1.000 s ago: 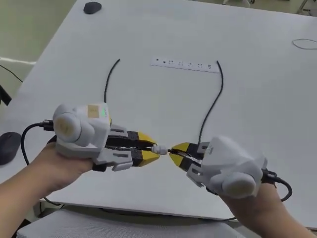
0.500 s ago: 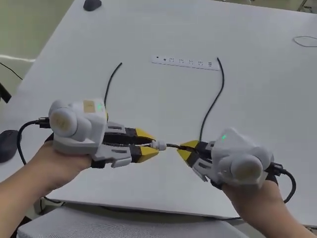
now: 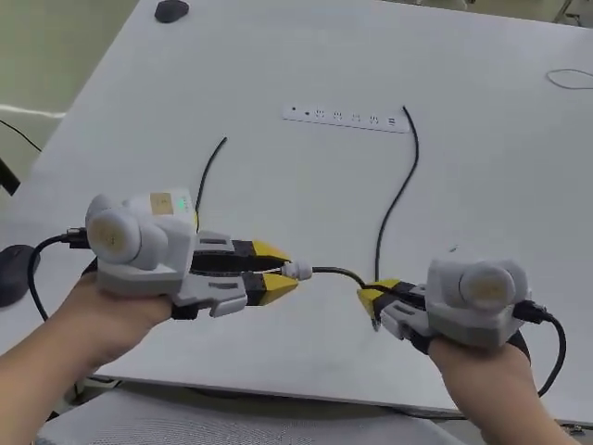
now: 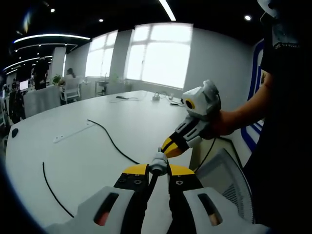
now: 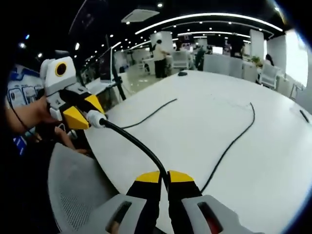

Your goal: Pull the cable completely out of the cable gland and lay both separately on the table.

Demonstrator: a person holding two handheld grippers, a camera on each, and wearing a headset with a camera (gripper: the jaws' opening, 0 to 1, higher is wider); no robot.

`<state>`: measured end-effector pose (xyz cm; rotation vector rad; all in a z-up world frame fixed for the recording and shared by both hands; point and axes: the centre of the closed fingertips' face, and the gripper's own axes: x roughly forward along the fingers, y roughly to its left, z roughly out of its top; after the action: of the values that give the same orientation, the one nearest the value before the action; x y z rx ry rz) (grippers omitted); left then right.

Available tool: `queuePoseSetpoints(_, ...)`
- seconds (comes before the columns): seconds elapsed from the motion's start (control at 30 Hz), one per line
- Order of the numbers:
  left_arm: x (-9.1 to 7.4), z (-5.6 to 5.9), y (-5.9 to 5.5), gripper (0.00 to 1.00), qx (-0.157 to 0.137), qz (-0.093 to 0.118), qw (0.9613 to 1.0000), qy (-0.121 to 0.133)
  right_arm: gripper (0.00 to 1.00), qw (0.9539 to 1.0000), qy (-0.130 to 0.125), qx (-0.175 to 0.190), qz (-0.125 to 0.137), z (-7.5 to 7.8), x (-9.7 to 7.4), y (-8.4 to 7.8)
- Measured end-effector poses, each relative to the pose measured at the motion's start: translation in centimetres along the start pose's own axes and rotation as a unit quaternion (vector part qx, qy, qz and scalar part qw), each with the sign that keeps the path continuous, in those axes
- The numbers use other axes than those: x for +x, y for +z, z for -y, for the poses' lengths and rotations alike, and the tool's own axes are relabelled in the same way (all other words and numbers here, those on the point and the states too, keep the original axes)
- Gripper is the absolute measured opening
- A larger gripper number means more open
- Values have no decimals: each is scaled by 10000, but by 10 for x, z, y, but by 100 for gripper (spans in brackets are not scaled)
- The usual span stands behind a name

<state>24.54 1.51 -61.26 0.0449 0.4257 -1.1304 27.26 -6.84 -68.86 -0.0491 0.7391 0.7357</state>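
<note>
With left gripper [image 3: 285, 270], clamps white cable gland [image 3: 299, 271], level, aimed toward 3 o'clock. With right gripper [image 3: 368, 296], pinches black cable [image 3: 339, 273], drawn farther toward 4 o'clock than before, baring more cable above table [image 3: 491, 185] edge.

There are two grippers, the left gripper [image 3: 283, 272] and the right gripper [image 3: 369, 295]; one cable gland [image 3: 298, 272]; two black cables, a held cable [image 3: 397, 199] and a loose cable [image 3: 206, 171]. One power strip [image 3: 345, 119]; two mice [image 3: 171, 11] [image 3: 13, 274].
</note>
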Motion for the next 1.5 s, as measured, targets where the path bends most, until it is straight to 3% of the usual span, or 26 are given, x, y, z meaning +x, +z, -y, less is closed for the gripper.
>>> queuePoseSetpoints(0.13,1,1,-2,15,14,-29,10000,12,0,9999,4,101,-33,-2,1,-3)
queuePoseSetpoints(0.47,-5,-7,-5,15,30,-107,9998,138,0,9980,-25,-623,25,-9,0,0)
queuePoseSetpoints(0.7,-6,-10,-4,15,1,-90,9998,202,1,9964,-75,-844,-28,-10,-3,3)
queuePoseSetpoints(0.93,-7,-10,-8,15,-9,-186,9997,165,12,9922,-43,-1243,-43,-24,-11,17)
queuePoseSetpoints(1.17,-3,-7,-11,15,-16,-207,9997,118,14,9724,152,-2328,25,-59,-8,44)
queuePoseSetpoints(1.23,-2,-6,-12,15,0,-228,9997,91,13,9646,182,-2631,27,-68,-5,49)
queuePoseSetpoints(1.33,-1,-5,-12,15,21,-271,9996,65,12,9564,191,-2913,-16,-77,0,50)
queuePoseSetpoints(1.5,1,-6,-15,15,80,-331,9994,51,7,9497,148,-3129,-41,-81,3,50)
